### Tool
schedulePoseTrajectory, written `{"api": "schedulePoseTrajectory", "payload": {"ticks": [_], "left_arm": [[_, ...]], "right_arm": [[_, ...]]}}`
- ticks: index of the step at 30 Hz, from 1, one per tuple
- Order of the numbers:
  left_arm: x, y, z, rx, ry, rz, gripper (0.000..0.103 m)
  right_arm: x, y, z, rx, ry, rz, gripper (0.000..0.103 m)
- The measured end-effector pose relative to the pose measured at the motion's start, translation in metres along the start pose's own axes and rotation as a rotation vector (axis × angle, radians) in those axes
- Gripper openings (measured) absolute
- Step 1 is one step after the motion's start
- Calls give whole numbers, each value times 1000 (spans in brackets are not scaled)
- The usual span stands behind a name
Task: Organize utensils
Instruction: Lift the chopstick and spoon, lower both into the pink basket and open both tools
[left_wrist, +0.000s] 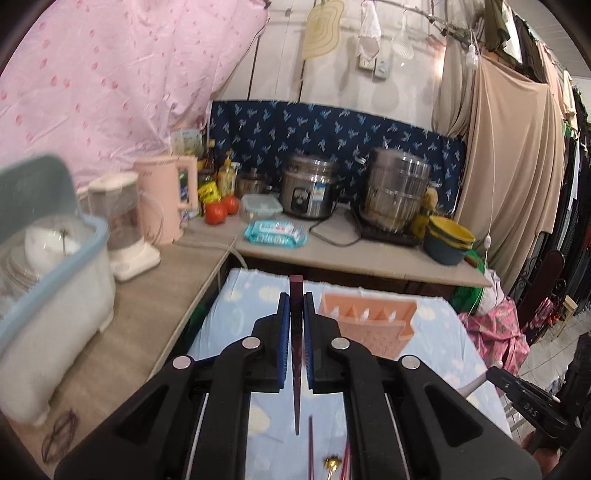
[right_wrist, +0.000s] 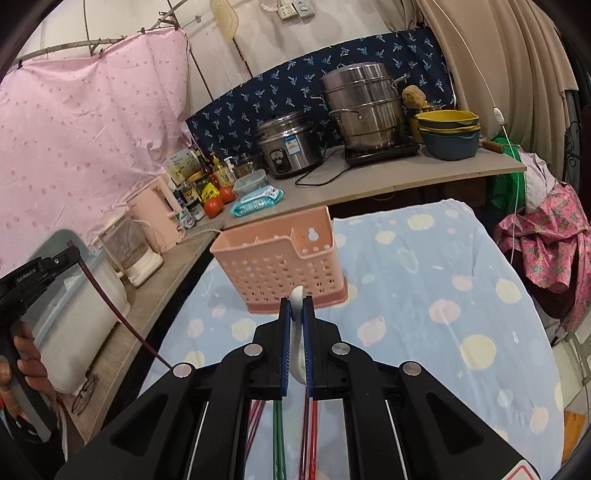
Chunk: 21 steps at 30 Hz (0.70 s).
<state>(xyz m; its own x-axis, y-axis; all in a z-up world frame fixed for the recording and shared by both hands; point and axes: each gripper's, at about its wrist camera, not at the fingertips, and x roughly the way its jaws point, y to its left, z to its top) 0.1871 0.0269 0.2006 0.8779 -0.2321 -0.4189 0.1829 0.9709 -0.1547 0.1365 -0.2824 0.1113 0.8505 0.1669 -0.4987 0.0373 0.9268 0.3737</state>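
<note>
A pink perforated utensil holder (right_wrist: 284, 266) stands on the table's blue spotted cloth (right_wrist: 424, 295); it also shows in the left wrist view (left_wrist: 369, 325), just right of and beyond my left gripper. My left gripper (left_wrist: 295, 299) is shut on a dark red chopstick (left_wrist: 296, 369), held above the cloth; the chopstick also shows at the left of the right wrist view (right_wrist: 122, 317). My right gripper (right_wrist: 295, 302) is shut on a white spoon (right_wrist: 297, 332), just in front of the holder. More chopsticks (right_wrist: 279, 435), red and green, lie on the cloth below the right gripper.
A counter runs left and behind, with a lidded dish box (left_wrist: 48, 273), blender (left_wrist: 125, 229), pink kettle (left_wrist: 166, 195), tomatoes (left_wrist: 216, 212), wipes pack (left_wrist: 275, 233), rice cooker (left_wrist: 308, 192), steel steamer (left_wrist: 397, 192) and stacked bowls (left_wrist: 448, 236). Clothes hang at the right.
</note>
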Motion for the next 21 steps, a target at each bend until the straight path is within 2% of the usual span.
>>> {"api": "schedulePoseTrajectory", "payload": {"ticks": [7, 12, 16, 21], "left_arm": [[22, -27, 60, -1, -132, -59, 7], [53, -37, 82, -31, -170, -94, 7], [84, -43, 84, -26, -153, -86, 7], [122, -42, 61, -8, -89, -57, 7]], "right_arm": [[49, 1, 63, 15, -78, 69, 6], [87, -11, 90, 73, -98, 98, 7], [120, -22, 98, 108, -74, 99, 7], [150, -32, 87, 101, -19, 69, 7]]}}
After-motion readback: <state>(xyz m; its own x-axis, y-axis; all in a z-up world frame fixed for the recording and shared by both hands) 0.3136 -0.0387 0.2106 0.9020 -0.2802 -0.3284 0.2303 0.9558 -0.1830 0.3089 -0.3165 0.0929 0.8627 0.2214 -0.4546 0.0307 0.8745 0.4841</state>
